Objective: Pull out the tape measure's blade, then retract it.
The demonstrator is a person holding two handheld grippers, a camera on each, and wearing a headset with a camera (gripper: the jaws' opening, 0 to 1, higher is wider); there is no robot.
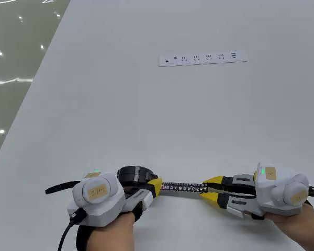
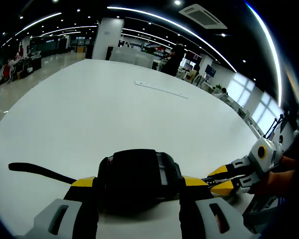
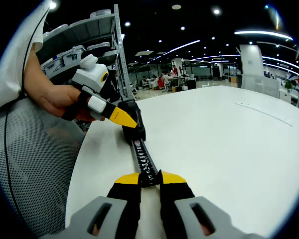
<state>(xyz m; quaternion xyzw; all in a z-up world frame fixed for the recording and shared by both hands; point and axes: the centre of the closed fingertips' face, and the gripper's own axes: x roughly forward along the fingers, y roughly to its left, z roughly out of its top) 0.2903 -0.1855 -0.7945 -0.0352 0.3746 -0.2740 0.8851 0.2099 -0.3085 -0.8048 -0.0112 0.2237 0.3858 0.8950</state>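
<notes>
Because the black round tape measure case (image 1: 137, 175) is a hard, compact shell with some heft, it should sit firm when squeezed across its sides, which is how the left tongs (image 2: 138, 183) clamp it, low at the near edge of the white counter (image 1: 146, 115). Its thin black blade with white numerals (image 3: 145, 164) looks springy, slick and keen-edged, best taken flat near the tip. There the right tongs (image 3: 149, 178) are narrowed onto it, a short length spanning between the two. Released, it would likely whip back, so feed it home slowly. A loose black strap (image 2: 37, 172) trails from the case. A white power strip (image 1: 203, 58) lies well apart.
</notes>
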